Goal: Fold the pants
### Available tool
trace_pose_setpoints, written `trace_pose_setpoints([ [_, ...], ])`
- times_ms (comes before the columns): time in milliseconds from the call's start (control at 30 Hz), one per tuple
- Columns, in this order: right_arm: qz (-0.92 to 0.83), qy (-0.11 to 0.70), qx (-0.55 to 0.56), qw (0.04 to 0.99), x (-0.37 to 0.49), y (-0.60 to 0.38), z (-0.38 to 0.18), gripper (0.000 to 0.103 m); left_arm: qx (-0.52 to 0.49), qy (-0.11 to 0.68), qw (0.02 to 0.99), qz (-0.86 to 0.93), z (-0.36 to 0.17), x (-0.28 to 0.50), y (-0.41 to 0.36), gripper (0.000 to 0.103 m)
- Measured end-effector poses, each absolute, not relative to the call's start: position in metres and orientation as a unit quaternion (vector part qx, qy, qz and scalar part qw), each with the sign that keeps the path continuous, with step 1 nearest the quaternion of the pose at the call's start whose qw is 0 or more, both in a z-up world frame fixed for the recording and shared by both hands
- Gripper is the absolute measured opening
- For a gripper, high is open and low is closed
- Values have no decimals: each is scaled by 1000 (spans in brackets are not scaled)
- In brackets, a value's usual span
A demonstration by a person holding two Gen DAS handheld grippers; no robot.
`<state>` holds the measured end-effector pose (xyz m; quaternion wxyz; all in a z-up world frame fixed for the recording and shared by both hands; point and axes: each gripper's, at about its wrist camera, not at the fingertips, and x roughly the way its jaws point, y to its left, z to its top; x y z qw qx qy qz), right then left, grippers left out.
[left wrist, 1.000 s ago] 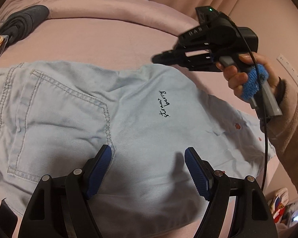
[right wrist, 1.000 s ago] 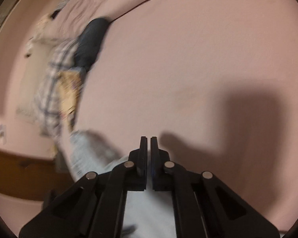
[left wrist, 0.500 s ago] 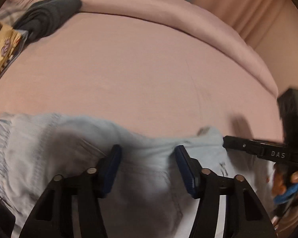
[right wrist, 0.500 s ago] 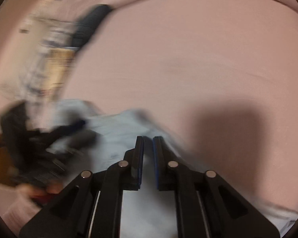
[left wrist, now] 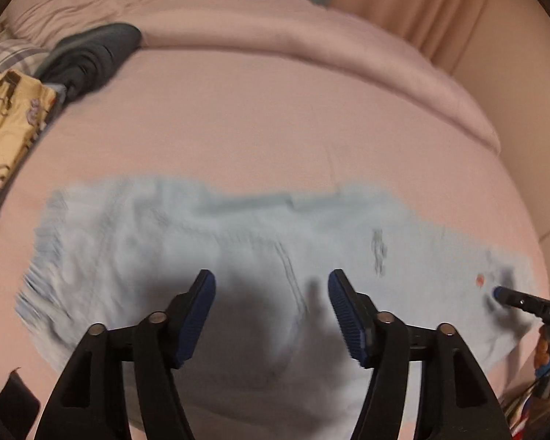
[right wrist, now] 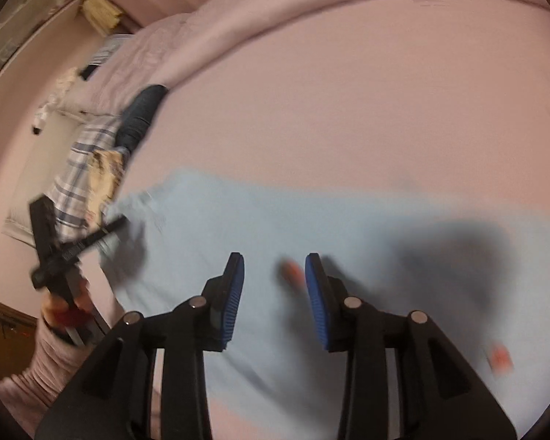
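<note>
Light blue denim pants [left wrist: 238, 242] lie spread flat across the pink bed, blurred by motion. They also fill the lower half of the right wrist view [right wrist: 311, 227]. My left gripper [left wrist: 271, 311] is open and empty just above the middle of the pants. My right gripper [right wrist: 274, 300] is open and empty over the pants near small red marks. The right gripper's tip shows at the right edge of the left wrist view [left wrist: 513, 299]. The left gripper shows at the left of the right wrist view [right wrist: 73, 249].
A dark folded garment [left wrist: 91, 58] and a yellow patterned cloth [left wrist: 7, 124] lie at the bed's far left, with plaid fabric [right wrist: 80, 168] beside them. A pink duvet roll [left wrist: 311, 47] runs along the back. Curtains [left wrist: 421, 7] hang behind.
My right gripper has opened; it was shut a second ago. Both grippers have pulled back, so more of the pants and bed shows. The left gripper stays open.
</note>
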<state>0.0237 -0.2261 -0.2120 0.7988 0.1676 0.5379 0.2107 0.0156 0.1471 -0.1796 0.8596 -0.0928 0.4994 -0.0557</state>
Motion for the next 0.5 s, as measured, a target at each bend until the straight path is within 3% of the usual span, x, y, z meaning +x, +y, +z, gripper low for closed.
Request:
trace_pose_setpoints([
  [67, 174, 560, 164, 793, 2, -259, -230, 29, -77, 523, 848, -39, -195, 15, 143, 65],
  [167, 180, 549, 240, 780, -27, -295, -230, 29, -45, 522, 850, -46, -185, 11, 126, 65],
  [333, 86, 473, 294, 826, -85, -367, -192, 43, -39, 495, 862, -103, -156, 11, 87, 66],
  [500, -12, 433, 367, 823, -137, -421, -195, 52, -42, 496, 845, -196, -149, 17, 24, 67],
])
